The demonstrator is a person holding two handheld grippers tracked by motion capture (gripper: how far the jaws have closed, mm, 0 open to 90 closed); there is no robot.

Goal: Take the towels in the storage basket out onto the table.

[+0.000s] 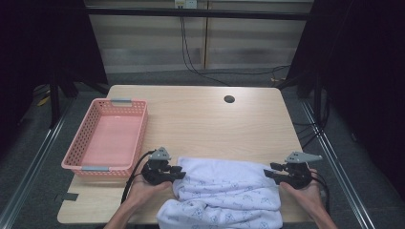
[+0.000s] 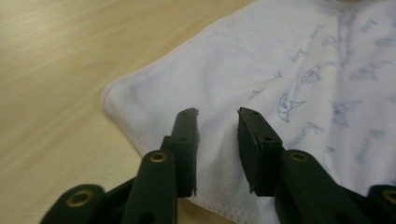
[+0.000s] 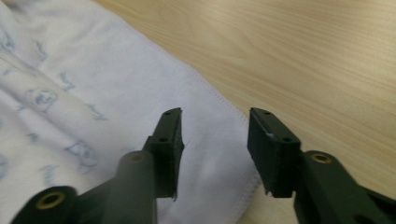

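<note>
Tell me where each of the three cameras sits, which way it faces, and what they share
High view: above the person's side, looking forward and down on the table, pink basket, towel, both hands.
Left gripper view: on the left gripper, looking along its open jaws at a towel corner.
Right gripper view: on the right gripper, jaws open over the towel's edge.
Shared: all three show the towel and the table.

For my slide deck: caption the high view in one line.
Two hand-held grippers, left gripper and right gripper, open at opposite ends of a white printed towel beside a pink basket.
</note>
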